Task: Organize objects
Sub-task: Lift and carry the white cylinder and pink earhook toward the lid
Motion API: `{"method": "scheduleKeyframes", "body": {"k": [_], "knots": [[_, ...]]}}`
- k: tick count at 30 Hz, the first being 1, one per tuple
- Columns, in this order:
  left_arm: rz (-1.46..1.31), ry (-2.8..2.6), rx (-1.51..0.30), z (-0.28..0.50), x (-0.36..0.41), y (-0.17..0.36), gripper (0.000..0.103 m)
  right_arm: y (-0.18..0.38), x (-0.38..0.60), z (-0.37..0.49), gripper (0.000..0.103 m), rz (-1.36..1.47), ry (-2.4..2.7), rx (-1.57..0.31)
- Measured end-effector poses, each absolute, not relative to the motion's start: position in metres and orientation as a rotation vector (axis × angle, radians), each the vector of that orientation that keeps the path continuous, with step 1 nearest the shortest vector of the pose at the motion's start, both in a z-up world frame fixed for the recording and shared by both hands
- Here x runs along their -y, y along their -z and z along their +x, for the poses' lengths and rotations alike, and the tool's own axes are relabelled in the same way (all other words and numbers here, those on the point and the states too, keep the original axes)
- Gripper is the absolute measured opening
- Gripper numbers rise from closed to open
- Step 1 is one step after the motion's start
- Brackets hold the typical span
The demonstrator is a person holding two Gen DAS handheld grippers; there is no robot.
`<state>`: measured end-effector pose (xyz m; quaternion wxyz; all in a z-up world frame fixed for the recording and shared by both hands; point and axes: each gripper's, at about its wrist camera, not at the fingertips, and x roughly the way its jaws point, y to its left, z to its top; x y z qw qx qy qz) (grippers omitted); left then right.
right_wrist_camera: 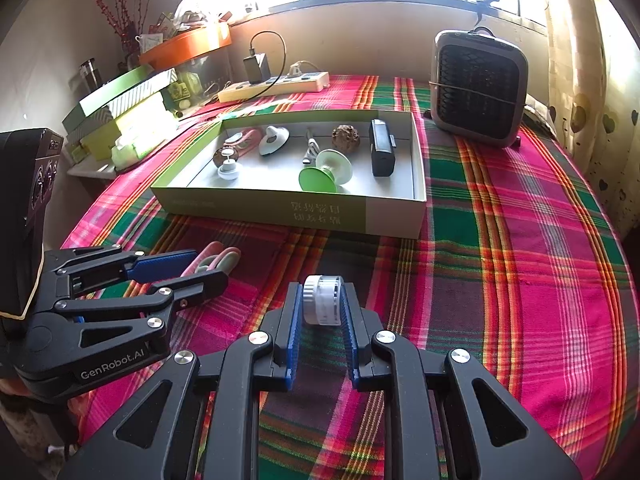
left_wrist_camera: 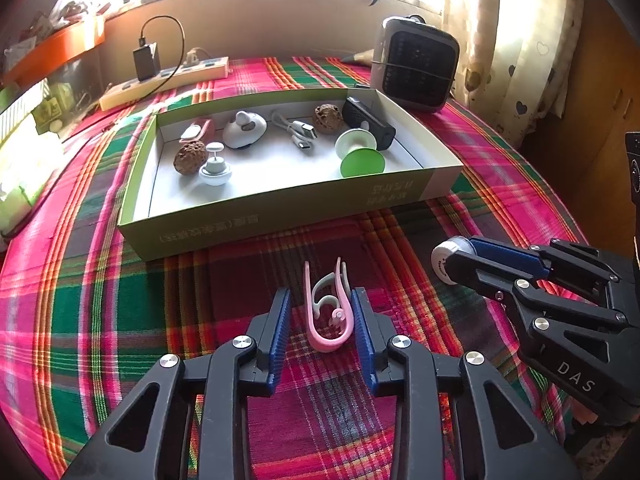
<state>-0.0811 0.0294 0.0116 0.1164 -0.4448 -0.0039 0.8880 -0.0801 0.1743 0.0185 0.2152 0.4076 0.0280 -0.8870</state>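
Observation:
A green shallow box [left_wrist_camera: 280,204] [right_wrist_camera: 256,208] on the plaid cloth holds several small items: a green suction stand [left_wrist_camera: 360,156], a black device [left_wrist_camera: 368,122], a cable [left_wrist_camera: 298,132], two brown walnuts. My left gripper [left_wrist_camera: 322,312] is open around a pink clip [left_wrist_camera: 326,312] that lies on the cloth; the clip touches the right pad. My right gripper [right_wrist_camera: 322,300] is shut on a small white jar [right_wrist_camera: 322,300], also seen in the left wrist view [left_wrist_camera: 446,260], just above the cloth in front of the box.
A grey fan heater [left_wrist_camera: 416,68] [right_wrist_camera: 478,88] stands behind the box at right. A power strip [left_wrist_camera: 164,80] [right_wrist_camera: 276,86] with a black charger lies at the back. Stacked boxes [right_wrist_camera: 120,120] sit at left. Curtain at right.

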Motion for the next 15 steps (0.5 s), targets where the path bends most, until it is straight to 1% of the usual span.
{"method": "scheduleKeyframes", "body": {"k": [4, 15], "knots": [[-1.304, -2.612, -0.005, -0.0811, -0.0289, -0.0117, 0.022, -0.0185, -0.1743, -0.08, 0.02, 1.13, 2.46, -0.078], [-1.304, -2.611, -0.002, -0.0819, -0.0277, -0.0119, 0.022, -0.0181, -0.1743, -0.0794, 0.02, 1.129, 2.462, -0.079]]}}
